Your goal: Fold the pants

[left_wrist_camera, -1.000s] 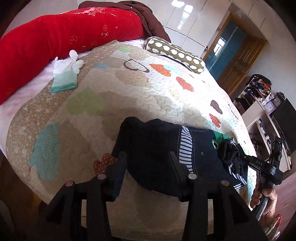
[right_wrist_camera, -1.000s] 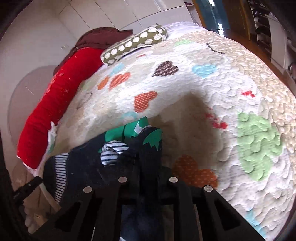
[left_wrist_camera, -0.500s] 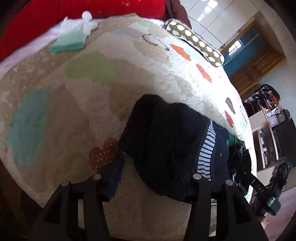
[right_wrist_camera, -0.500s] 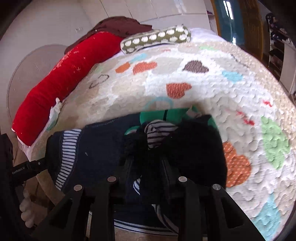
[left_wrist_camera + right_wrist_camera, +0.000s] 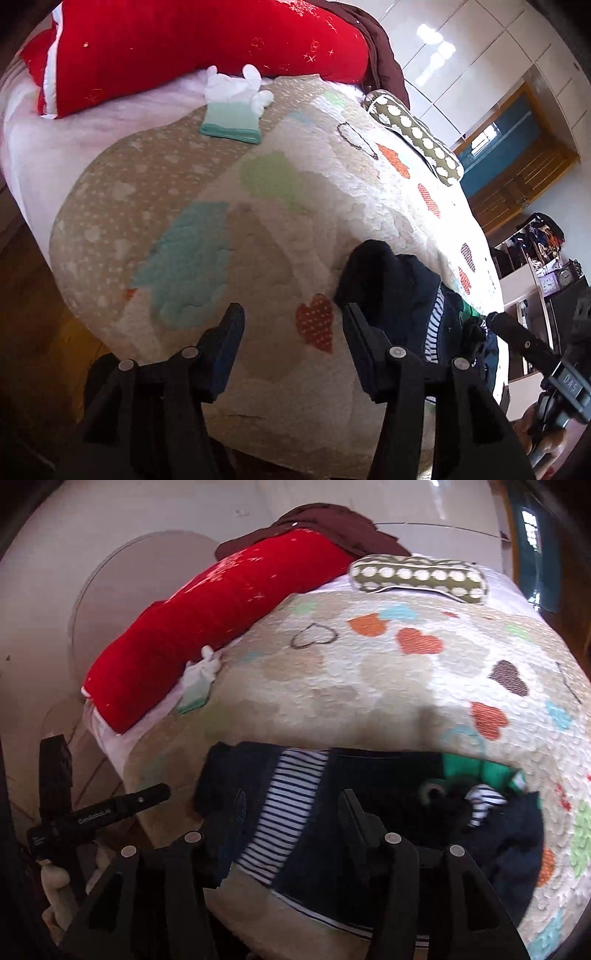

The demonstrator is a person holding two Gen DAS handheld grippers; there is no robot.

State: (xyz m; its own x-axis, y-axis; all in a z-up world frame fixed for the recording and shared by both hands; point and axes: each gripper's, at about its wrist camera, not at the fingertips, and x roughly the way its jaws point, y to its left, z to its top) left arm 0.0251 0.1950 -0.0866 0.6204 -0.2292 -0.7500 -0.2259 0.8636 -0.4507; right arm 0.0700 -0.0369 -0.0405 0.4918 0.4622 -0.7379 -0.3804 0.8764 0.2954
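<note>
The dark navy pants (image 5: 369, 805), with a striped band and green patches, lie bunched near the front edge of the heart-patterned quilt (image 5: 388, 686). My right gripper (image 5: 293, 812) hovers over them. Its jaws are opening, the striped band shows in the gap, and the pads do not press on the cloth. In the left wrist view the pants (image 5: 399, 284) lie just right of my left gripper (image 5: 291, 332), which is open over bare quilt (image 5: 277, 229) with a red heart patch between its fingers. The right gripper's black fingers (image 5: 517, 339) show at the far right.
A long red pillow (image 5: 184, 44) and a brown blanket (image 5: 332, 524) lie along the head of the bed, beside a spotted green bolster (image 5: 417, 576). A folded white and mint cloth (image 5: 232, 110) rests near the pillow. Wooden floor (image 5: 29, 332) lies left; shelves (image 5: 535, 258) stand right.
My left gripper let go of the pants' dark end and moved left off them. My right gripper opened, released the bunched cloth and drew back; the pants now lie spread on the quilt.
</note>
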